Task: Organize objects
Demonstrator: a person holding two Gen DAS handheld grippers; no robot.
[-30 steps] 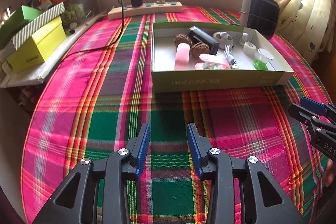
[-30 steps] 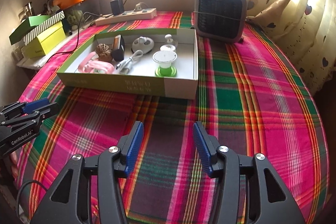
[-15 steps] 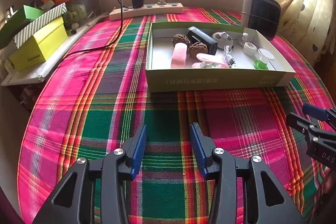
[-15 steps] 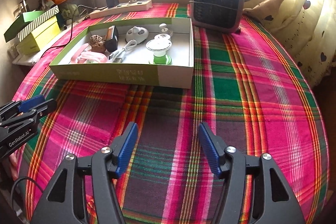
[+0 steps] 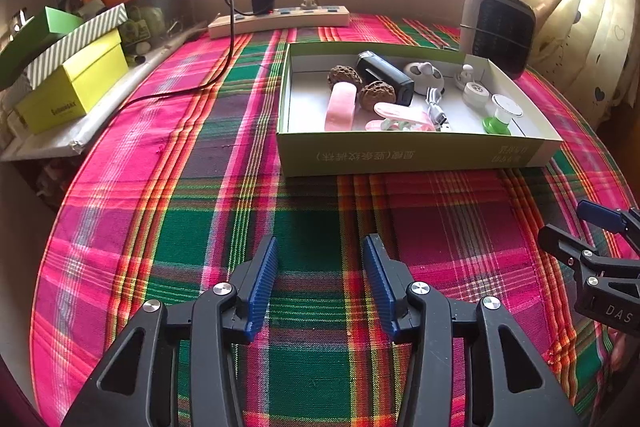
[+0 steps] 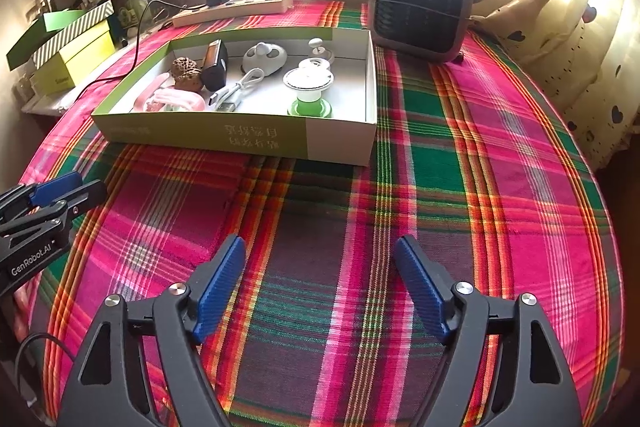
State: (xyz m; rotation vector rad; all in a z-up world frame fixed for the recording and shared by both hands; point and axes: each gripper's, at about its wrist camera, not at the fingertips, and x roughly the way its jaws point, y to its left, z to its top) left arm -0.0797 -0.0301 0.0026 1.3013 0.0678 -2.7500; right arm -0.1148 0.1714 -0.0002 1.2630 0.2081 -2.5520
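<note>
A shallow green and white box (image 5: 404, 155) (image 6: 224, 135) stands on the plaid tablecloth. It holds two brown walnuts (image 5: 377, 93), a black case (image 5: 385, 77), a pink strap (image 5: 341, 107), pink clips (image 5: 400, 118), a white cable (image 5: 436, 109), a green-based spool (image 6: 309, 89) and white round pieces. My left gripper (image 5: 319, 281) is open and empty, above the cloth short of the box. My right gripper (image 6: 320, 287) is open wider, empty, also short of the box. Each gripper shows at the edge of the other's view.
A grey heater (image 6: 420, 15) stands behind the box on the right. A power strip (image 5: 278, 20) with a black charger and cord lies at the back. Yellow and green boxes (image 5: 72, 83) sit on a ledge to the left. Curtains (image 6: 560, 27) hang at right.
Both grippers have drawn back slightly from the box. The right gripper's jaws have opened wider. The left gripper's gap is about the same.
</note>
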